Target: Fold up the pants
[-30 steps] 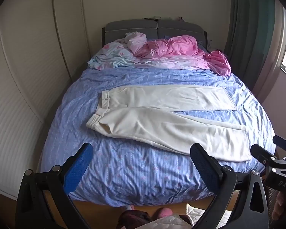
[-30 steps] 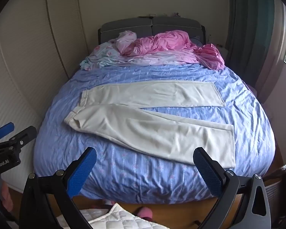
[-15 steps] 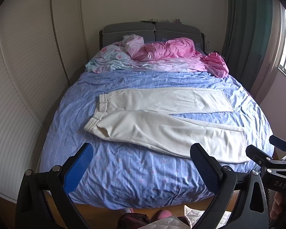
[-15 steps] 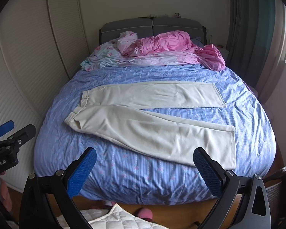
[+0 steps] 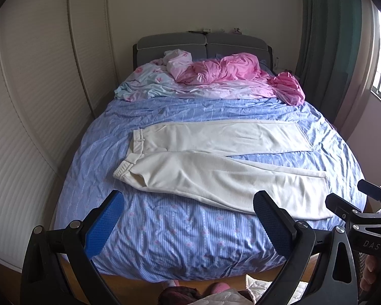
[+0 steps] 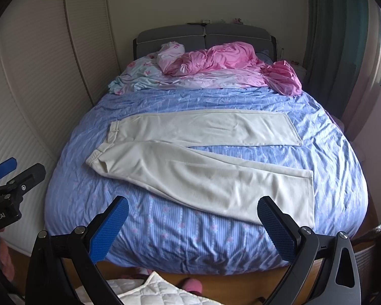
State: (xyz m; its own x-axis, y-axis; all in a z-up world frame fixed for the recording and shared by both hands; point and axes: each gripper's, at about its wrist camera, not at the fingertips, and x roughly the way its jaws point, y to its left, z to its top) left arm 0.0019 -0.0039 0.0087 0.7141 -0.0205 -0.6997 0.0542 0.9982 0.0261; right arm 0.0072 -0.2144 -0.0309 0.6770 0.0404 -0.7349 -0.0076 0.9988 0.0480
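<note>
Standing at the foot of the bed [image 5: 149, 249], I hold a hand-held gripper in each hand, both raised above the near edge and touching nothing; the left hand-held gripper [image 5: 188, 218] has its blue pads spread wide and empty, and the right hand-held gripper [image 6: 193, 223] is equally wide apart and empty; the cream pants [image 5: 216, 167] lie flat across the blue striped bedspread, waistband [image 5: 132, 157] toward my left, the two legs splayed in a narrow V toward my right, the nearer leg's hem [image 6: 308, 198] close to the right edge of the bed; crumpled pink bedding [image 5: 228, 71] is heaped at the far end by the headboard, well apart from the pants; no fold has been made yet, I judge; the risks from here: a pad could pinch the loose bedspread along with the pants and drag both; taking only the top layer at the waistband would let the layers slide apart; lifting the nearer leg unevenly could leave the two legs misaligned, or let the hem slip off the bed's edge.
</note>
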